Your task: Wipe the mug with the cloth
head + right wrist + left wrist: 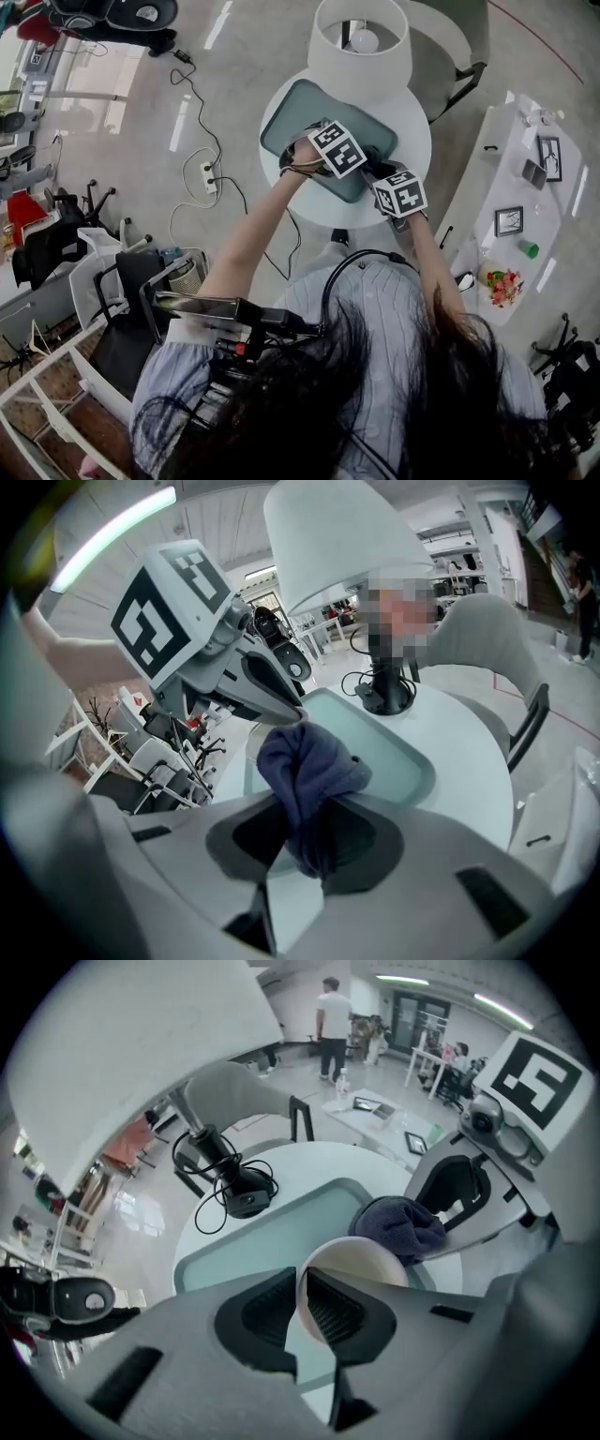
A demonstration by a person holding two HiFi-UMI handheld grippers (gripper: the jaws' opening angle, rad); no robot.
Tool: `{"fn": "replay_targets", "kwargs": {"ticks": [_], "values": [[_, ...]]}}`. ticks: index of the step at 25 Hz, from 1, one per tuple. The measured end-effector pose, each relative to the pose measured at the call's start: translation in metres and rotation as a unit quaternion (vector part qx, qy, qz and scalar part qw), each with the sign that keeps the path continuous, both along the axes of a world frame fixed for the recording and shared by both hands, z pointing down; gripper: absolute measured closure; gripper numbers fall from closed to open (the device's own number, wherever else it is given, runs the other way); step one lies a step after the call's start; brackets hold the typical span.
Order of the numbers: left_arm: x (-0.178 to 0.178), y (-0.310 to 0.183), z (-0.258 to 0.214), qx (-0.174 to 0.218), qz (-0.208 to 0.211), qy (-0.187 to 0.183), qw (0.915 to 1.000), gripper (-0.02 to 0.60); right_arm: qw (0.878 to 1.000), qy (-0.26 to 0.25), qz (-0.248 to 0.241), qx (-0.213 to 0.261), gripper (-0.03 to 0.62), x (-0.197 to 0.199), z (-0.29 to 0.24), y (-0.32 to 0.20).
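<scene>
In the left gripper view my left gripper is shut on the rim of a cream mug, one jaw inside and one outside. It holds the mug tilted over the teal tray. A dark blue cloth rests against the mug's far rim. My right gripper is shut on that cloth, which bunches up past the jaws toward the left gripper. In the head view both grippers' marker cubes sit close together over the tray and hide the mug and cloth.
A round white table carries the tray and a white lamp, whose black base and cable stand just behind the tray. A grey chair stands beyond the table. A side table with small items is to the right.
</scene>
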State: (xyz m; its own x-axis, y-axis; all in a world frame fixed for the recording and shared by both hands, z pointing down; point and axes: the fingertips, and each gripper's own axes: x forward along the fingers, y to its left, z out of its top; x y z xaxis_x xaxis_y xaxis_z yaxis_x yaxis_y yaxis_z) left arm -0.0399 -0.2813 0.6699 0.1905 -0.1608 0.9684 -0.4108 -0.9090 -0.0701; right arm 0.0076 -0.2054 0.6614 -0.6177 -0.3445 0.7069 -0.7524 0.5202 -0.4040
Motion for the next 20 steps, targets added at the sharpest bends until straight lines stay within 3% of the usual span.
{"fn": "replay_targets", "kwargs": {"ticks": [5, 13, 16, 20], "values": [[-0.007, -0.005, -0.001, -0.012, -0.104, 0.027, 0.9941, 0.538, 1.000, -0.002, 0.001, -0.002, 0.496, -0.001, 0.001, 0.002], [-0.022, -0.005, -0.003, -0.009, -0.210, 0.026, 0.9772, 0.538, 1.000, -0.003, -0.013, -0.005, 0.496, -0.012, 0.001, 0.015], [-0.027, -0.004, -0.002, -0.014, -0.252, 0.035, 0.9669, 0.538, 1.000, -0.003, -0.019, -0.006, 0.496, -0.016, 0.002, 0.020], [-0.030, -0.001, -0.005, -0.034, -0.320, 0.068, 0.9445, 0.538, 1.000, -0.003, -0.025, -0.007, 0.496, -0.019, 0.002, 0.024]]}}
